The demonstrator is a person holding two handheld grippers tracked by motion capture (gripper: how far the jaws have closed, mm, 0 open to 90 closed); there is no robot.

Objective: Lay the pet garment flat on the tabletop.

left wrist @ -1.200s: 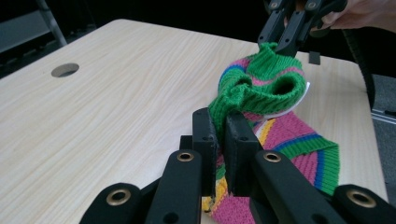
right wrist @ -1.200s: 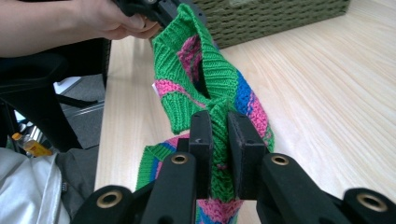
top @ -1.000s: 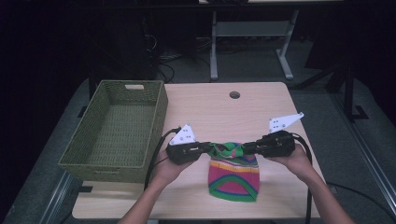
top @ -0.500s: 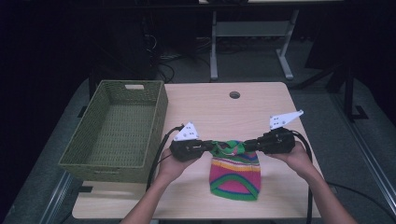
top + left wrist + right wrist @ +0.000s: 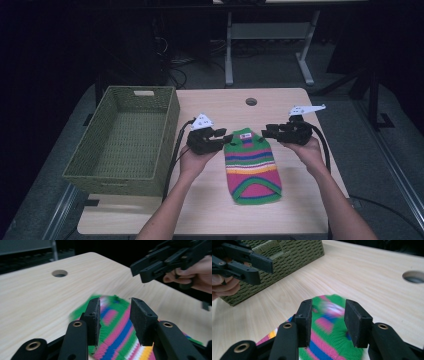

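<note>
1. Dark room behind; pale table (image 5: pixel 220 210), basket (image 5: pixel 125 142) far left.
2. Striped sweater (image 5: pixel 251 167) lies flat, long axis toward me, collar between my grippers.
3. Left gripper (image 5: pixel 220 136) and right gripper (image 5: pixel 267 131) flank it, jaws just opened, holding nothing.

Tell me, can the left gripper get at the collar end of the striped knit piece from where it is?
Probably yes: the left gripper hovers open right beside the striped knit piece, nothing lying between them, and the right gripper is off its far side.
</note>
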